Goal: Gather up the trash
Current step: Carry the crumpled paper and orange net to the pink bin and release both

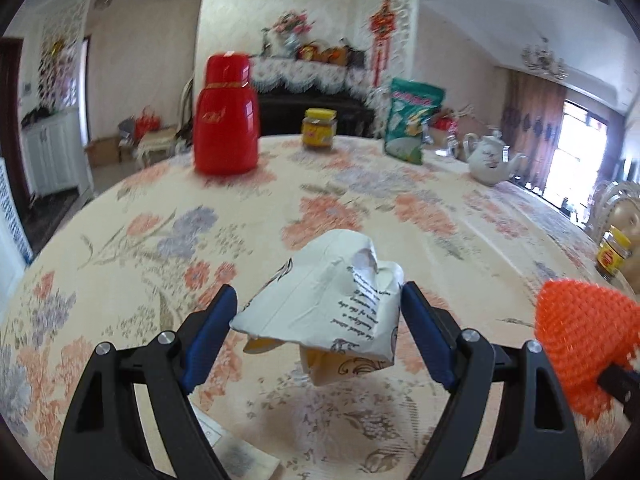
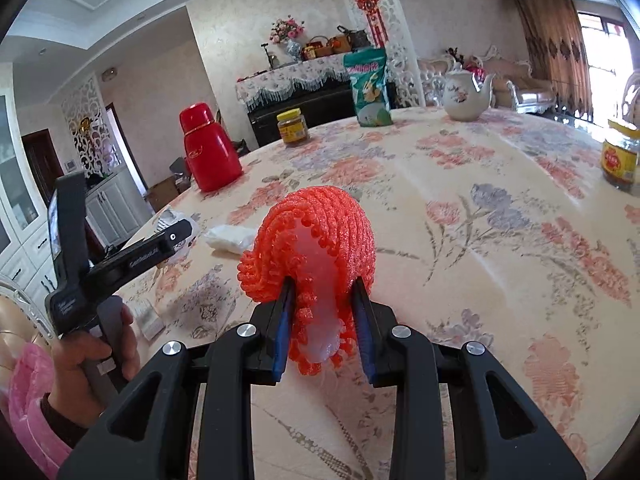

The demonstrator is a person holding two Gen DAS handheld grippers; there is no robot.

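My left gripper point(image 1: 318, 300) is shut on a crumpled white paper wrapper point(image 1: 324, 304) with black print and holds it above the floral tablecloth point(image 1: 140, 240). My right gripper point(image 2: 324, 280) is shut on an orange foam fruit net point(image 2: 316, 232) and holds it over the table. The net also shows at the right edge of the left wrist view point(image 1: 580, 344). The left gripper shows at the left of the right wrist view point(image 2: 160, 244). A white crumpled tissue point(image 2: 232, 238) lies on the table beyond it.
On the table stand a red thermos point(image 1: 226, 116), a yellow-lidded jar point(image 1: 319, 128), a green snack bag point(image 1: 412, 120), a white teapot point(image 1: 492, 158) and a second jar point(image 2: 620, 156). A small paper packet point(image 2: 150, 320) lies near the table's left edge.
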